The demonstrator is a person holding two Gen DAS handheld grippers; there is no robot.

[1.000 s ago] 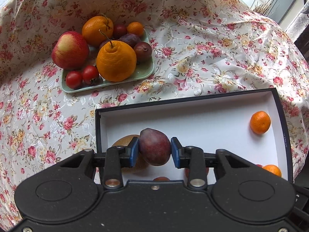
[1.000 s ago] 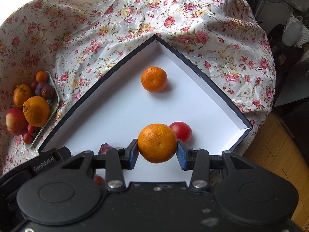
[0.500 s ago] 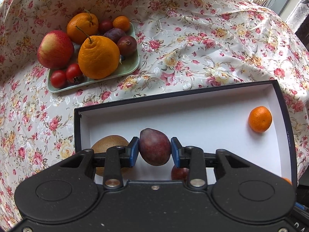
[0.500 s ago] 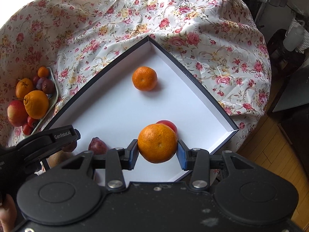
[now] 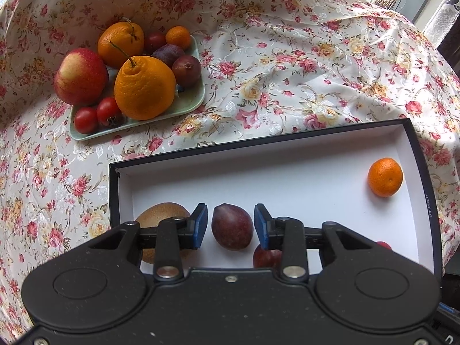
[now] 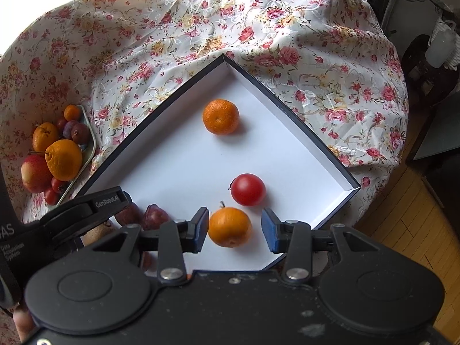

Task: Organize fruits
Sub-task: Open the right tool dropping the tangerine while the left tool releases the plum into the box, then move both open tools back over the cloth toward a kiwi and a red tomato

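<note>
- Over the white-floored box (image 5: 316, 149), the left gripper (image 5: 231, 225) stands spread, a plum (image 5: 232, 226) lying loose between its blue pads, gaps either side.
- Right gripper (image 6: 235, 227) likewise released; a mandarin (image 6: 229, 226) sits by its 9 o'clock pad.
- At 12 o'clock, a tomato (image 6: 247, 189).
- Kiwi (image 5: 161, 215) partly hidden behind the left finger.

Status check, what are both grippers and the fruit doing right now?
Left gripper open around plum. Right gripper open around mandarin. Both fruits inside box. Nothing blocking.
</note>
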